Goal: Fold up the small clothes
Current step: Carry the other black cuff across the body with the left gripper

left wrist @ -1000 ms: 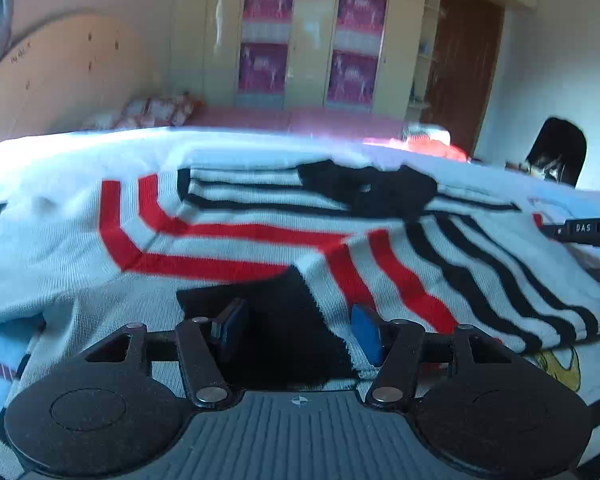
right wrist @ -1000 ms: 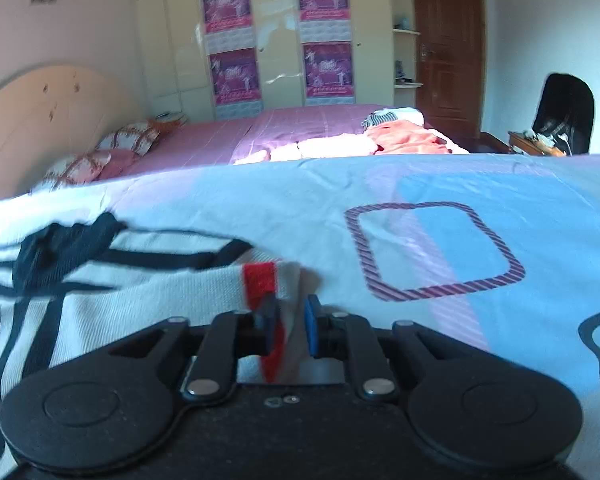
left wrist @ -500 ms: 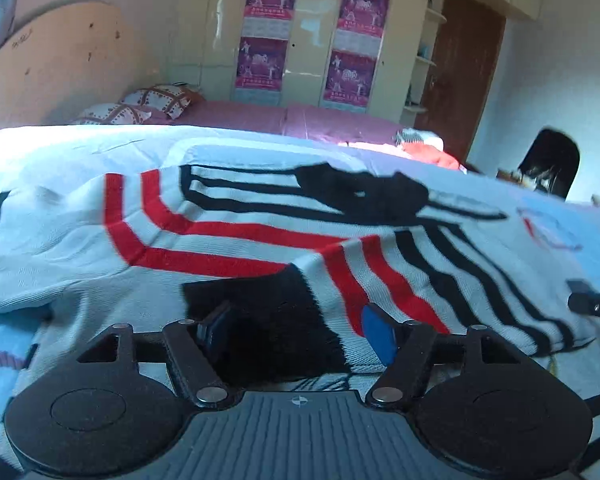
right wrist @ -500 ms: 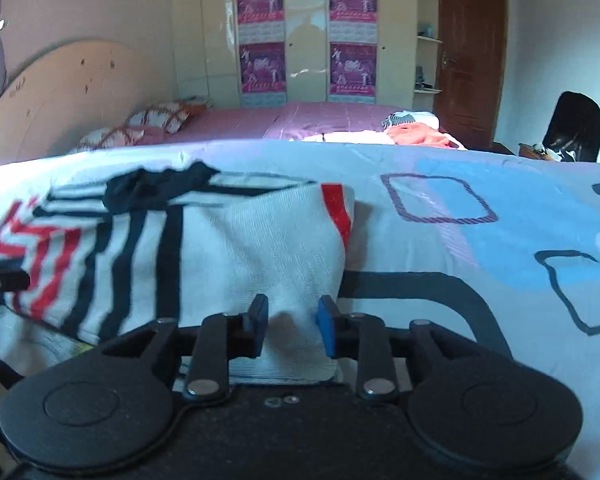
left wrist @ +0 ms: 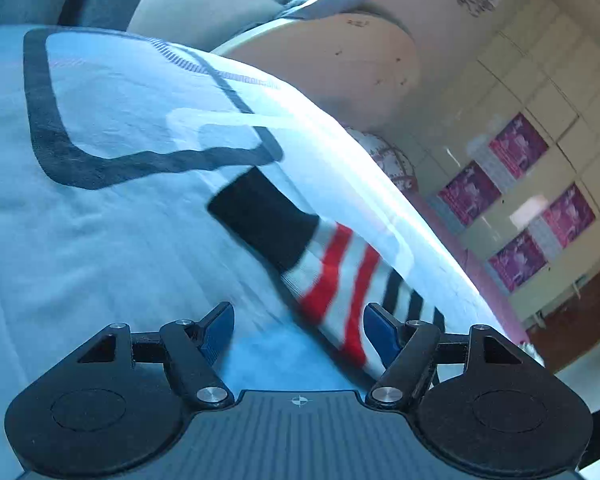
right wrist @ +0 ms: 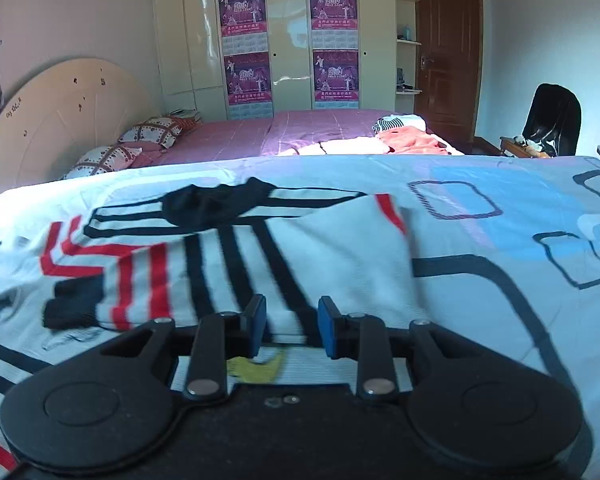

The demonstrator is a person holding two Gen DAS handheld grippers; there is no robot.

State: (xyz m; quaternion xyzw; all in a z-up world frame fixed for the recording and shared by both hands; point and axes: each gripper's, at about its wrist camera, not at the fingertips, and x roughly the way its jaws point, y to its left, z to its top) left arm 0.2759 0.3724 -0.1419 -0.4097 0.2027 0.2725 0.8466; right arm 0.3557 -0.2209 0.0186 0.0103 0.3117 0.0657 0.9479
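A white knit sweater (right wrist: pixel 228 264) with black and red stripes and a black collar (right wrist: pixel 216 204) lies flat on the patterned bed sheet (right wrist: pixel 500 248). Its right sleeve, with a red cuff (right wrist: pixel 390 210), is folded over the body. My right gripper (right wrist: pixel 292 328) hovers over the sweater's near edge, jaws slightly apart and holding nothing. The left sleeve ends in a black cuff (right wrist: pixel 72 308). In the tilted left wrist view that black cuff (left wrist: pixel 264 220) and the striped sleeve (left wrist: pixel 340 280) run toward my left gripper (left wrist: pixel 300 332), which is open with the sleeve loose beside its right finger.
Behind this bed stands a second bed with a purple cover (right wrist: pixel 300 128), pillows (right wrist: pixel 152 132) and a pile of clothes (right wrist: pixel 404 136). A wardrobe with posters (right wrist: pixel 288 40), a brown door (right wrist: pixel 448 48) and a dark chair (right wrist: pixel 556 116) line the far wall. A headboard (right wrist: pixel 60 120) is at the left.
The left gripper let go of the black cuff, swung far to the side and rolled. The right gripper released the red-cuffed sleeve, opened a little, then pulled back and up.
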